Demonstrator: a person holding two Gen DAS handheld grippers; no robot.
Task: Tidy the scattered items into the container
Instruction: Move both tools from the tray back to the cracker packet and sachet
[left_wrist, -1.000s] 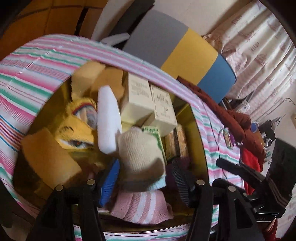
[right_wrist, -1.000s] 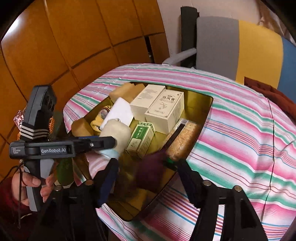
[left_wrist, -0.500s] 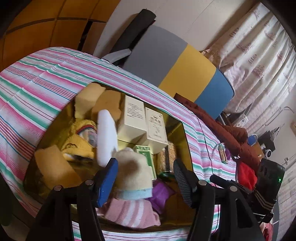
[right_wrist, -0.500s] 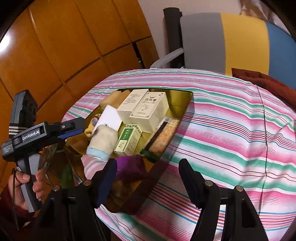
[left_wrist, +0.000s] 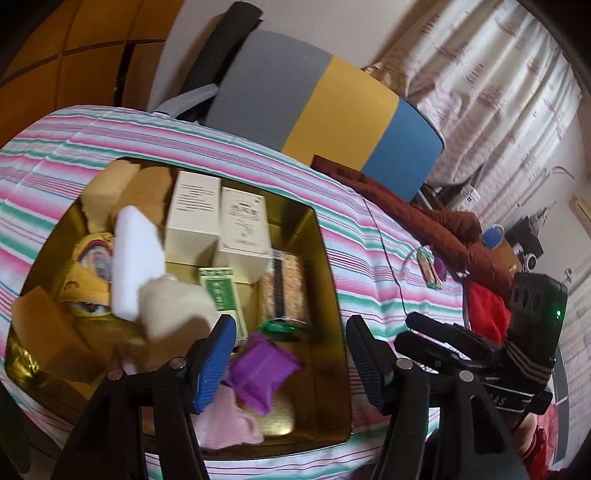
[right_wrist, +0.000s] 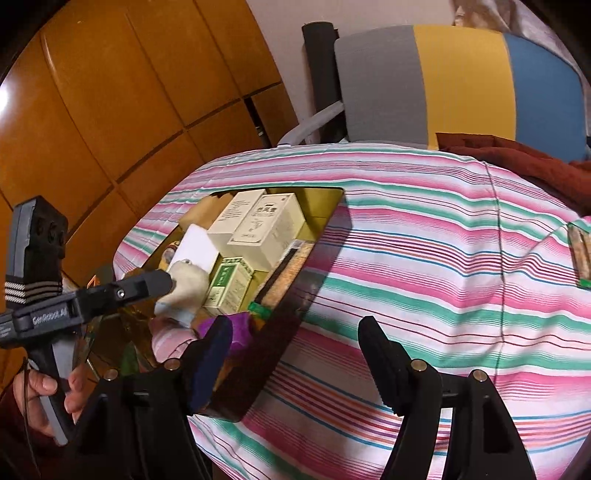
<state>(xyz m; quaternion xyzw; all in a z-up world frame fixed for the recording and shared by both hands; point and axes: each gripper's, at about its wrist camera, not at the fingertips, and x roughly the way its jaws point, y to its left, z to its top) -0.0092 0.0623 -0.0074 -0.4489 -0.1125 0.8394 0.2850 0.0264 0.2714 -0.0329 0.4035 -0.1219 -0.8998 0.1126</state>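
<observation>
Nearest the left wrist camera, the left gripper (left_wrist: 290, 354) is hanging over the near edge of the gold container (left_wrist: 332, 288) with its jaws standing wide apart and gripping nothing. Between and just beyond its fingers, a purple pouch (left_wrist: 264, 373) is lying in the container's near corner, resting partly on a pink striped cloth (left_wrist: 225, 417). A beige sock (left_wrist: 173, 310) is sitting just past the blue-padded finger, on top of the pile (its edges are blurred).

From the right wrist view, the right gripper (right_wrist: 295, 363) is also gaping open and empty, poised over the striped bedspread (right_wrist: 424, 266) beside the container's right wall. The person's left hand (right_wrist: 48, 395) is showing at the lower left, wrapped around the other tool's handle.

Further into the container, a green box (left_wrist: 221, 299) is lying next to a clear pack of brownish snacks (left_wrist: 286, 288); a white block (left_wrist: 135, 258) is leaning across a yellow cloth item (left_wrist: 86, 280). Behind those, two cream boxes (left_wrist: 242, 229) are standing side by side, with tan sponges (left_wrist: 122, 184) at the far left corner.

Out on the bedspread, well apart from the container, a small green-edged packet (right_wrist: 581, 254) is lying near a dark red garment (left_wrist: 424, 218). A grey, yellow and blue chair back (left_wrist: 332, 107) is rising beyond the bed.
</observation>
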